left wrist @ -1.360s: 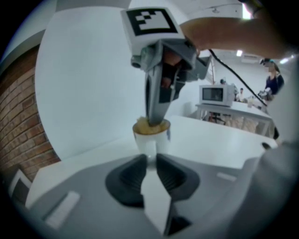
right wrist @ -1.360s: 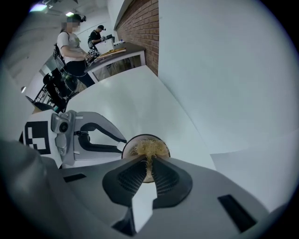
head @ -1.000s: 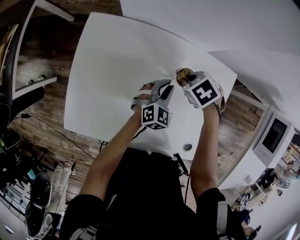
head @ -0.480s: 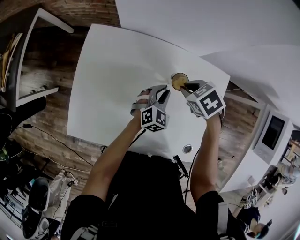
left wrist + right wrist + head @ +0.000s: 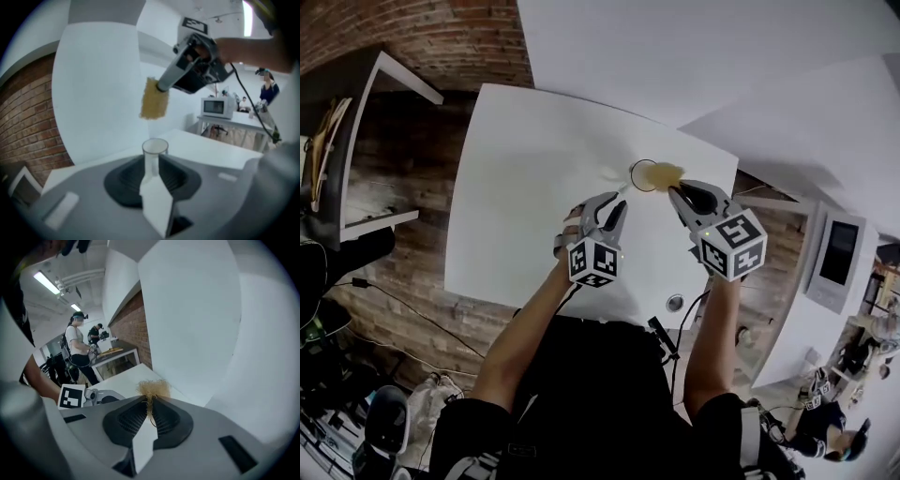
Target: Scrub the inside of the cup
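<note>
A clear glass cup (image 5: 641, 175) stands upright on the white table (image 5: 534, 169). In the left gripper view the cup (image 5: 154, 151) is just beyond the jaw tips, with nothing touching it. My left gripper (image 5: 611, 208) is near the cup's left side; its jaws are opening and hold nothing. My right gripper (image 5: 682, 195) is shut on a yellow scrub pad (image 5: 667, 172), which hangs over the cup's right side. The left gripper view shows the pad (image 5: 153, 99) above the cup, clear of its rim. The pad (image 5: 153, 389) sticks out past the right gripper's closed jaws.
The table's near edge runs just behind both grippers, with a round cable hole (image 5: 675, 302) in it. A brick wall and a shelf (image 5: 356, 141) lie to the left. A microwave (image 5: 217, 108) sits on a far table. Two people (image 5: 77, 352) stand in the background.
The right gripper has pulled the scrub pad up out of the cup and drawn back. The left gripper has let go of the cup and backed away from it.
</note>
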### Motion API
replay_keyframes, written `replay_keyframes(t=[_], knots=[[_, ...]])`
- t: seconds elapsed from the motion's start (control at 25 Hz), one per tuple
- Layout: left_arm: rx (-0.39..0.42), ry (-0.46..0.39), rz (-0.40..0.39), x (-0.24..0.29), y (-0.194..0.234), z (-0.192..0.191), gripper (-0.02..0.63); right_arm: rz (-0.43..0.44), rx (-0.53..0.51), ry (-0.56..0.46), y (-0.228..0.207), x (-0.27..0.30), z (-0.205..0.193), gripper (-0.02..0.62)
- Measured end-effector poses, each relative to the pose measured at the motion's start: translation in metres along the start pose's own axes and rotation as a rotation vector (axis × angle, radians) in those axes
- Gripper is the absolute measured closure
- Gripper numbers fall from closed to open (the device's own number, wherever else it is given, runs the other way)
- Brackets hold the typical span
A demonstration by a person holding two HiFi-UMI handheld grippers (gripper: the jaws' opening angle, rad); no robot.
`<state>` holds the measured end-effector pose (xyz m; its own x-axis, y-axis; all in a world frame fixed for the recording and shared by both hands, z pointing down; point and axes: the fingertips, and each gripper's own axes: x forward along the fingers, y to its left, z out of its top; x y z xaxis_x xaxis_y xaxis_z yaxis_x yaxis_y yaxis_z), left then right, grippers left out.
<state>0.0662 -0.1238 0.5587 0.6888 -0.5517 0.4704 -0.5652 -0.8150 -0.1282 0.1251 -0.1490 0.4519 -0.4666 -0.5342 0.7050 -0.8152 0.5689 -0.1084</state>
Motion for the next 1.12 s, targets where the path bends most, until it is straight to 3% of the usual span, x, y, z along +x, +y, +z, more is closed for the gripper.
replay_keyframes(t=[0.2,0.32,0.44,0.76,0.84,0.96,1.12], knots=[[-0.005,-0.113,0.008,-0.059,-0.002,0.032,0.517,-0.138,0.055,-0.274,0.026,-0.047,0.001,0.561],[-0.050,-0.164,-0.015,-0.098,-0.006,0.048,0.531,-0.223,0.130,-0.439,0.047,-0.081,0.004,0.561],[-0.080,-0.209,-0.015,-0.131,-0.005,0.065,0.537,-0.304,0.186,-0.544,0.063,-0.109,0.008,0.561],[-0.083,-0.402,0.178,-0.204,0.000,0.125,0.572,-0.395,0.215,-0.728,0.099,-0.166,-0.003,0.561],[-0.086,-0.409,0.189,-0.216,-0.010,0.132,0.578,-0.411,0.221,-0.742,0.107,-0.178,-0.013,0.561],[-0.175,-0.410,0.185,-0.228,-0.026,0.138,0.592,-0.395,0.236,-0.738,0.118,-0.188,-0.023,0.561],[-0.222,-0.399,0.194,-0.233,-0.049,0.142,0.597,-0.389,0.239,-0.736,0.124,-0.202,-0.039,0.561]])
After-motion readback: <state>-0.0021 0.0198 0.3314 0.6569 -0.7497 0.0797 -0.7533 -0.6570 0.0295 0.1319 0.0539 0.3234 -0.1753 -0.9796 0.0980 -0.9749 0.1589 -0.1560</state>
